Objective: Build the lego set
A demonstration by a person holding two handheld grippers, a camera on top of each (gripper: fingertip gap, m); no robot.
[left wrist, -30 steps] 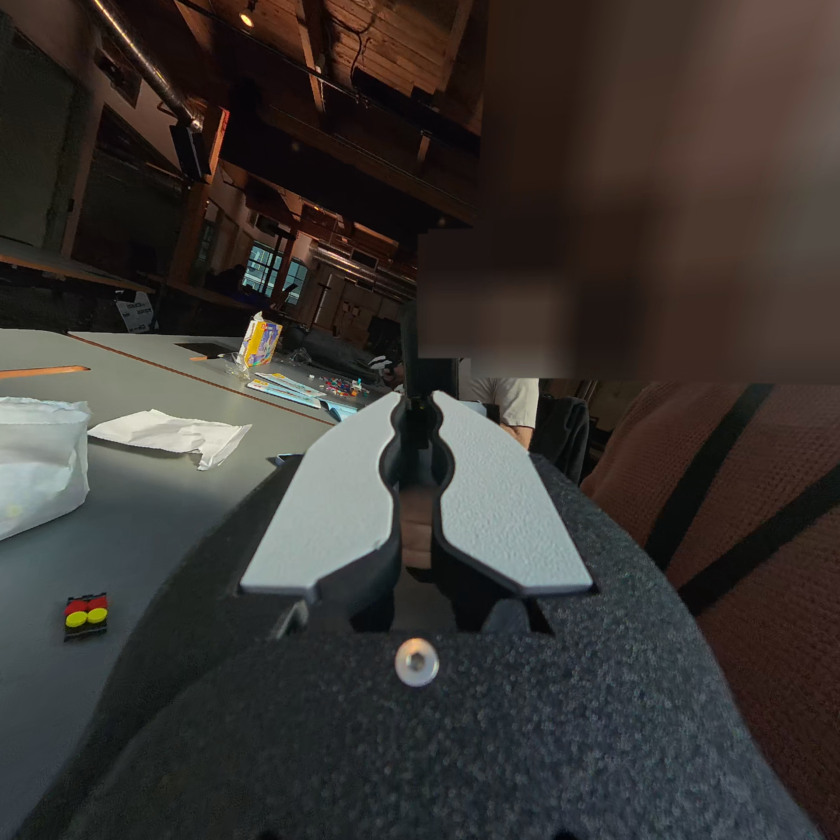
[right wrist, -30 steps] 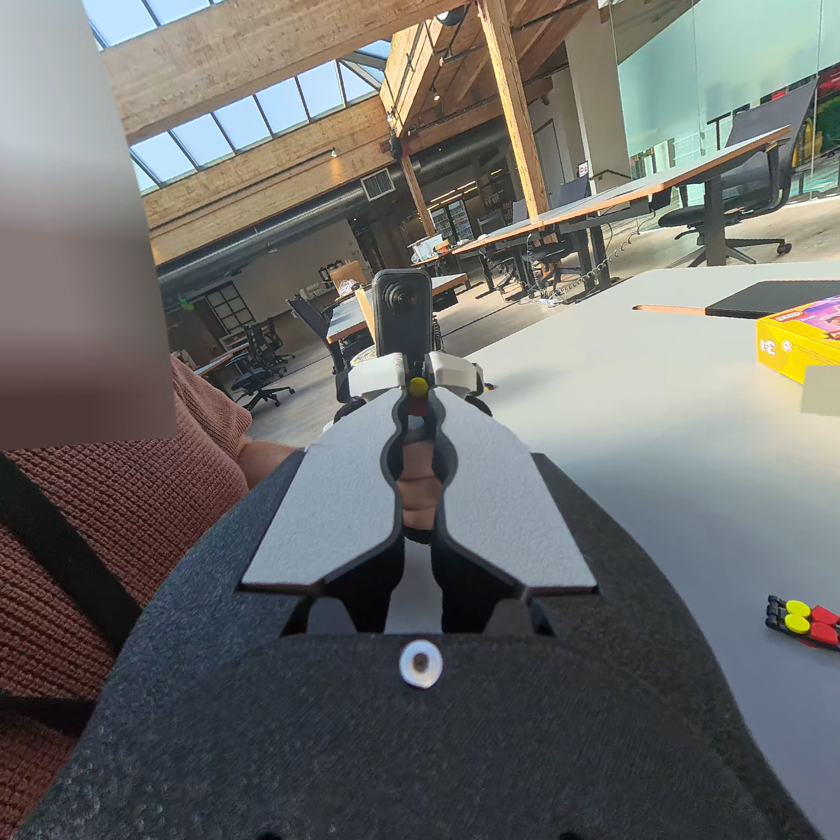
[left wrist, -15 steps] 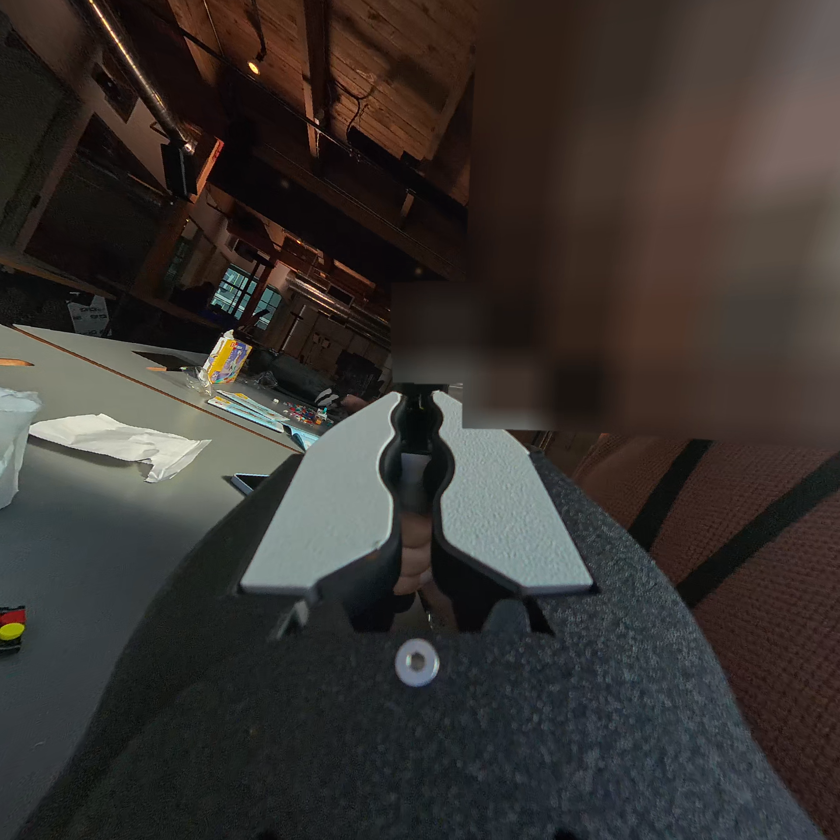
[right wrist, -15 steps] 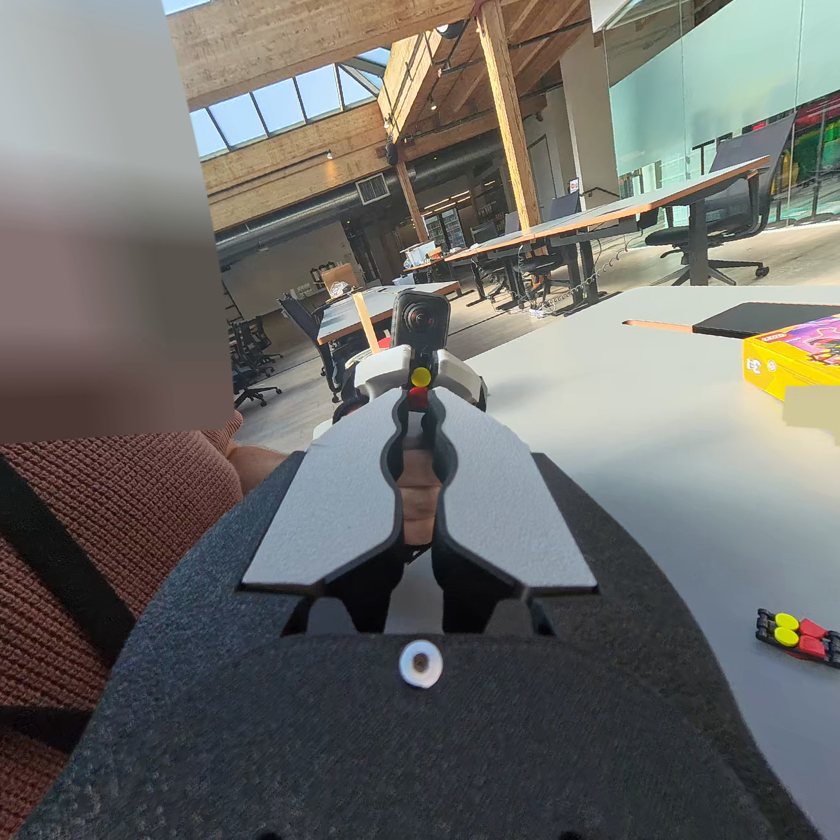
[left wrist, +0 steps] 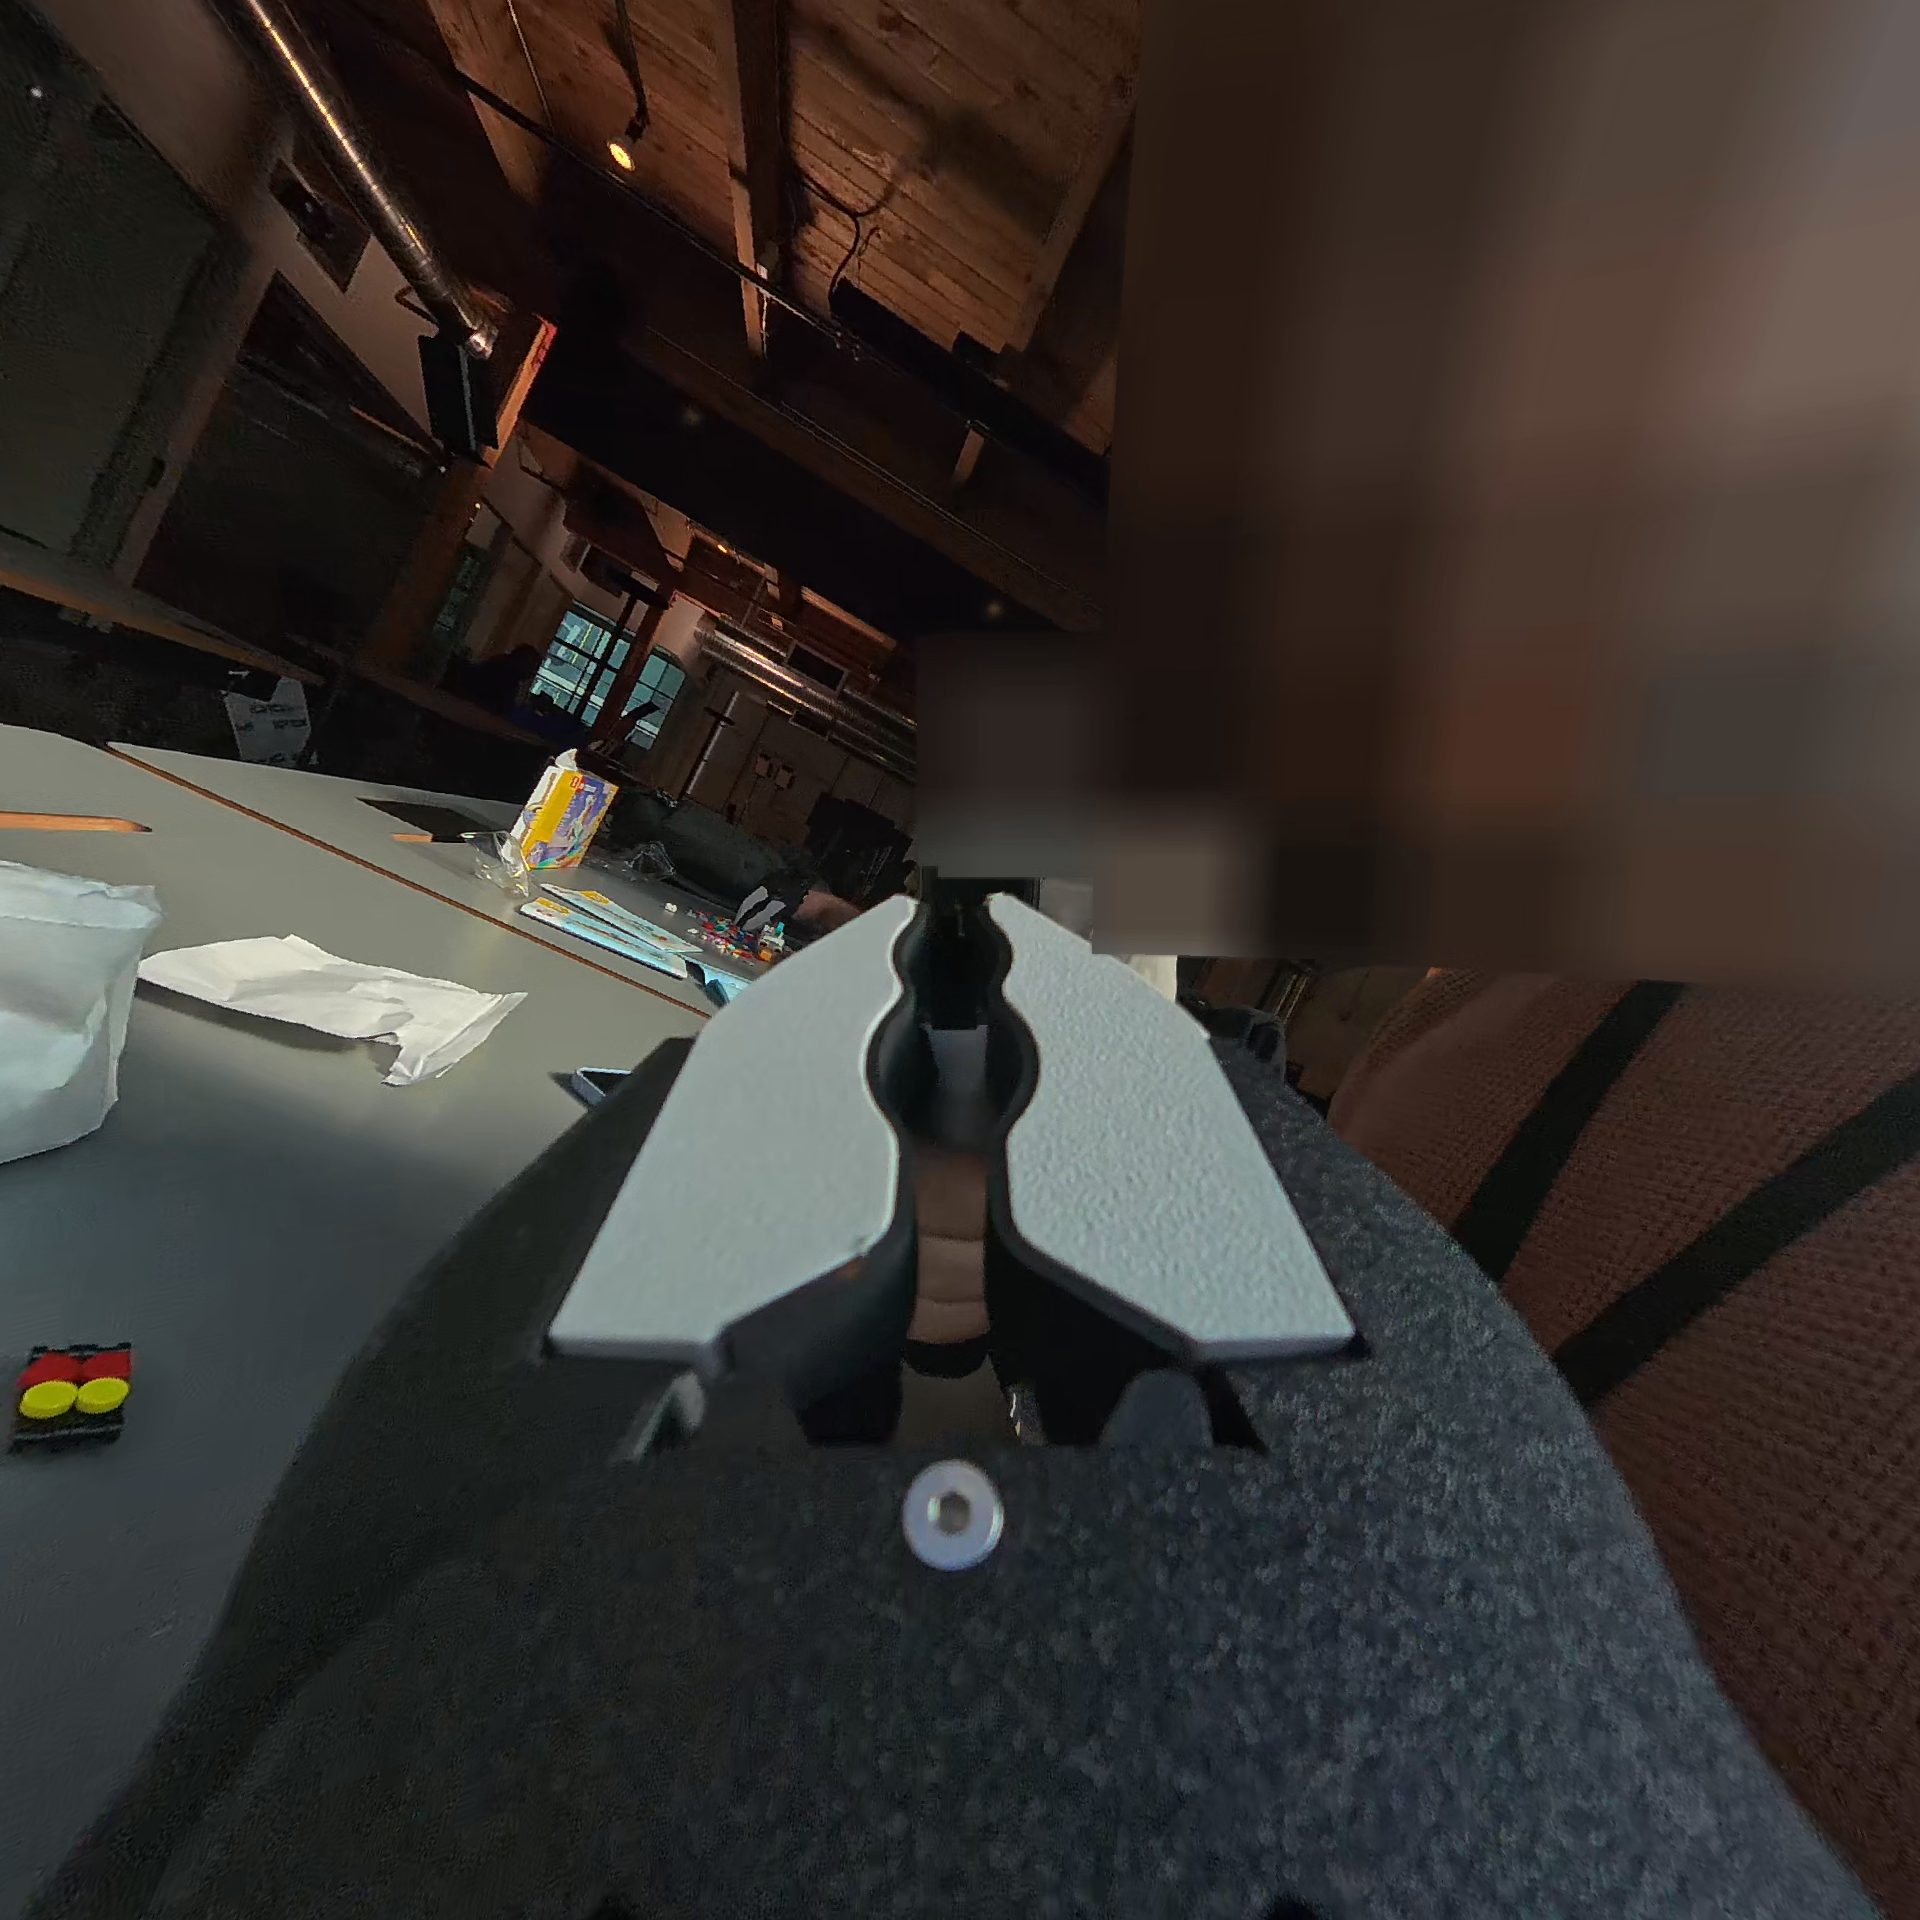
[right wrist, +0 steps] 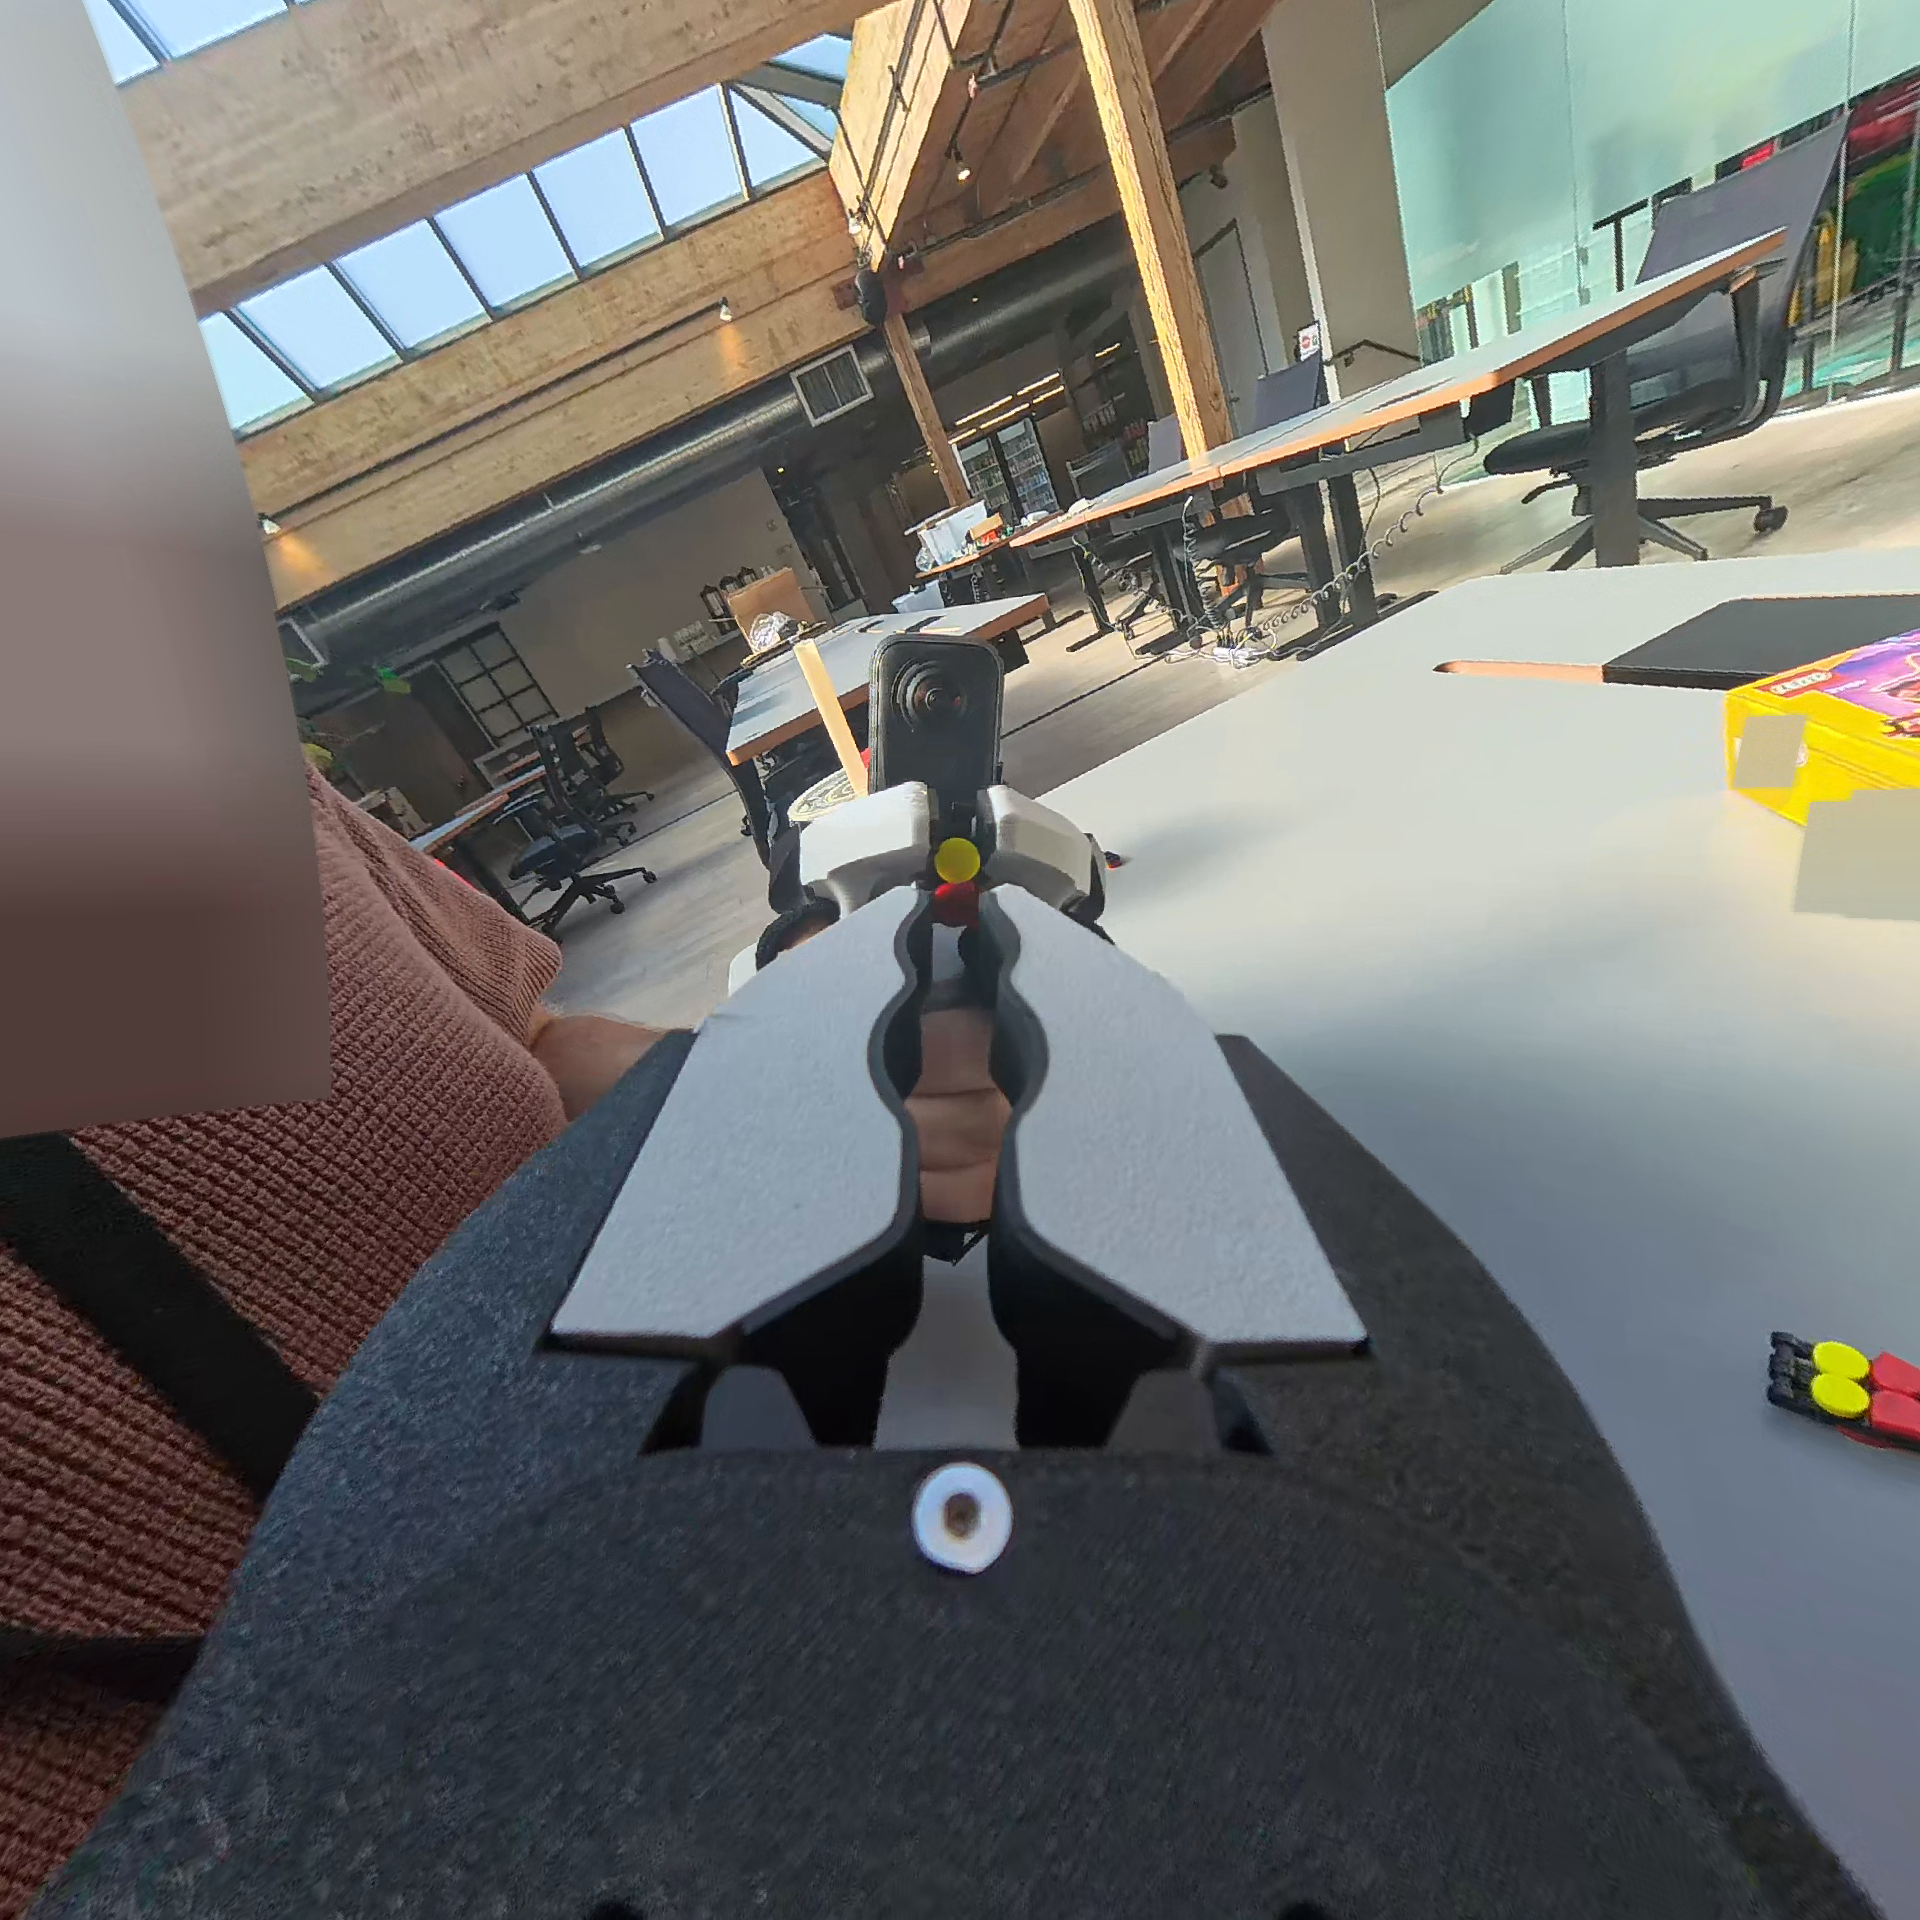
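My right gripper (right wrist: 954, 920) is shut on a small lego piece (right wrist: 955, 881) with a yellow round stud above a red one. It holds the piece in the air above the grey table (right wrist: 1455, 1039). My left gripper (left wrist: 954, 914) points straight at it, tip to tip, and is shut on something small and dark that I cannot make out. The left gripper's white body and camera (right wrist: 935, 727) show just beyond the piece. A black lego assembly with yellow and red parts lies on the table (left wrist: 71, 1392) (right wrist: 1860, 1397).
White paper bags (left wrist: 332, 997) lie on the table at left. A yellow lego box (right wrist: 1829, 727) stands at the far right. Another box (left wrist: 566, 821), booklets and loose bricks (left wrist: 727, 935) are farther off. The person's rust sweater (left wrist: 1714, 1247) is close by. Less than 4 cm separates the two grippers' tips.
Both grippers stayed shut and tip to tip. The left view swung away from the table and back. The right view shifted slightly, with the left gripper's camera a little higher in it.
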